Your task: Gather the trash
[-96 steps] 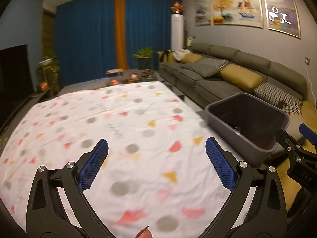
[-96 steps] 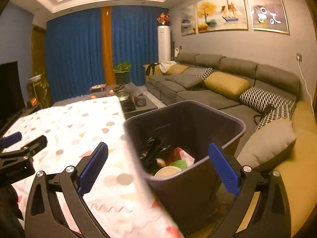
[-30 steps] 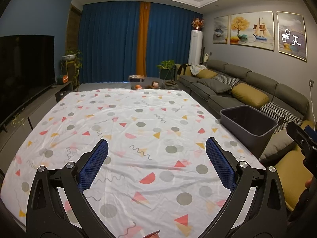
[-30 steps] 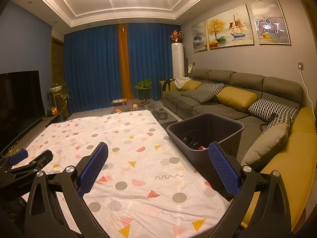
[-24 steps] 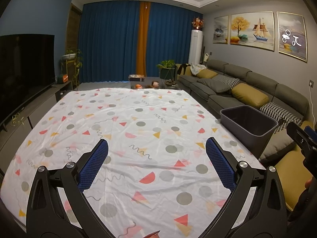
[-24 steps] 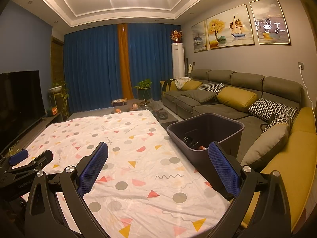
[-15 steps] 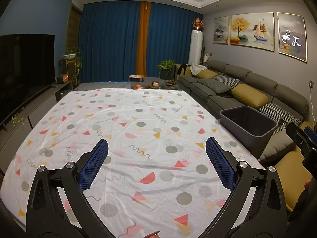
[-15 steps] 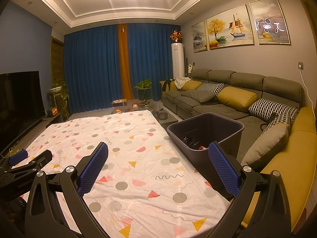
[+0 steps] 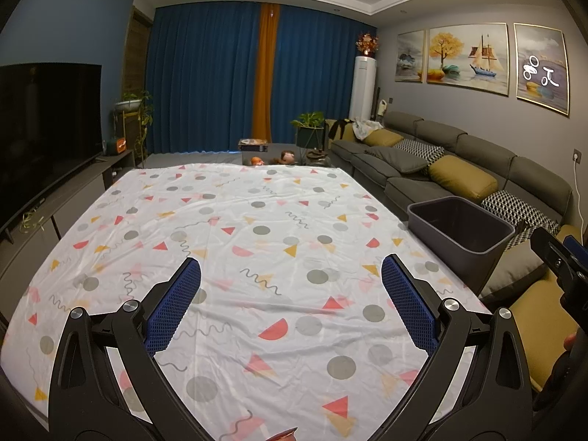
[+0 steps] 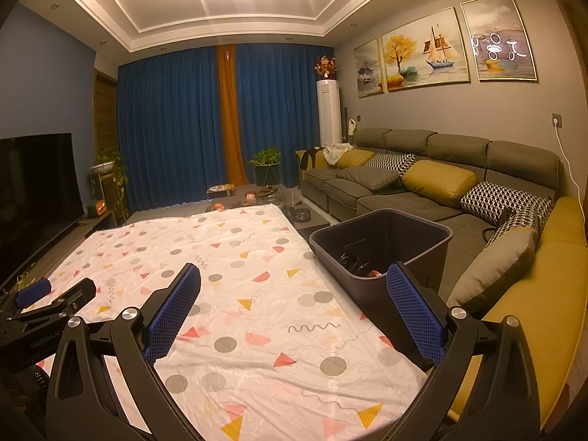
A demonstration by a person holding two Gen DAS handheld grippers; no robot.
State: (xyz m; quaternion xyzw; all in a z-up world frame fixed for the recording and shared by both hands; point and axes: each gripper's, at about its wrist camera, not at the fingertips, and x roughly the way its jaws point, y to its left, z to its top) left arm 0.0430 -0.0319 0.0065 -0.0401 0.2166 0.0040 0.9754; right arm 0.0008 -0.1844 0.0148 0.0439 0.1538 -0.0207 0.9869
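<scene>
Both tools have drawn back from the bin since earlier; each gapes wide, holding nothing.
Dark grey bin (image 10: 382, 246), trash inside, stands right of the table (image 9: 257, 220).

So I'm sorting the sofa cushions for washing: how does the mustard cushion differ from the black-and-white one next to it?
The mustard cushion is plain, while the black-and-white cushion has a houndstooth-like pattern. The mustard cushion looks plump and rounded; the black-and-white cushion lies flatter and longer. The mustard cushion sits farther along the sofa, the black-and-white cushion nearer the camera. Both lean against the sofa back.
</scene>
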